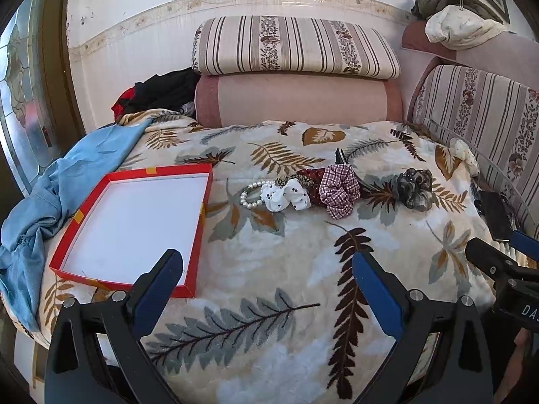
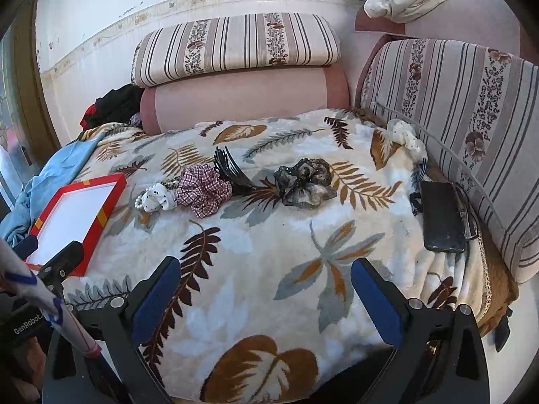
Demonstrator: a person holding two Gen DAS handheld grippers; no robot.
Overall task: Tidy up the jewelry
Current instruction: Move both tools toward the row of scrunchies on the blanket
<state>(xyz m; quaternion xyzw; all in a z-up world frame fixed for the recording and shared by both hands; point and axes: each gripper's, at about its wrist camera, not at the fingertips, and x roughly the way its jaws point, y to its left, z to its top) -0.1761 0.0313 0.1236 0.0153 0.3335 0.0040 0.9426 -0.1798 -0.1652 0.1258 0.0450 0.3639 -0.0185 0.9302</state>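
Note:
A red box (image 1: 81,215) with a white inside lies empty on the leaf-print blanket at the left; it also shows in the right wrist view (image 2: 107,208). In a row mid-bed lie a pearl bracelet (image 1: 247,203), a white dotted scrunchie (image 1: 286,197), a checked scrunchie (image 1: 338,188), a black hair clip (image 2: 232,168) and a grey scrunchie (image 1: 416,187). The same row shows in the right wrist view, with the checked scrunchie (image 2: 205,190) and grey scrunchie (image 2: 303,181). My left gripper (image 1: 267,266) and right gripper (image 2: 266,274) are both open and empty, well short of the row.
A black phone (image 2: 441,215) and a white dotted scrunchie (image 2: 404,136) lie at the bed's right edge by a striped cushion (image 2: 471,118). Blue cloth (image 1: 40,202) hangs at the left. Cushions (image 1: 296,77) stand against the back wall.

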